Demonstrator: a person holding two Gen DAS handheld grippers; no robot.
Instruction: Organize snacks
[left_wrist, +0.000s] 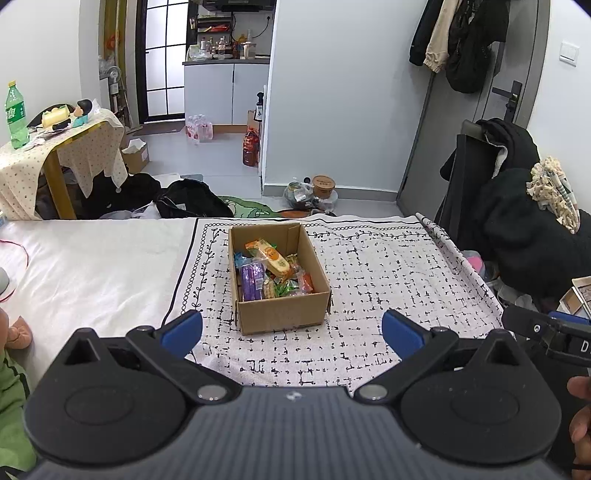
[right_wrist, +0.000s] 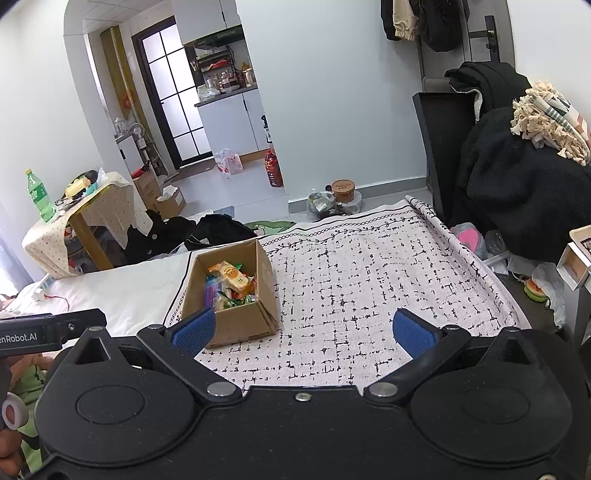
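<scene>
Cardboard box (left_wrist: 282, 314) of snacks (left_wrist: 271, 275) (seemingly full), left gripper (left_wrist: 291, 332) and right gripper (right_wrist: 303, 330) spread wide, empty

Small home, bed (left_wrist: 92, 266), kitchenette (left_wrist: 225, 88), hanging coats (left_wrist: 461, 40)

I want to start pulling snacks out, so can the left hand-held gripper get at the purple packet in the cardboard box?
Probably yes. The left hand-held gripper is open and faces the open-topped brown cardboard box; the purple snack packet lies exposed near the box's front wall.
</scene>
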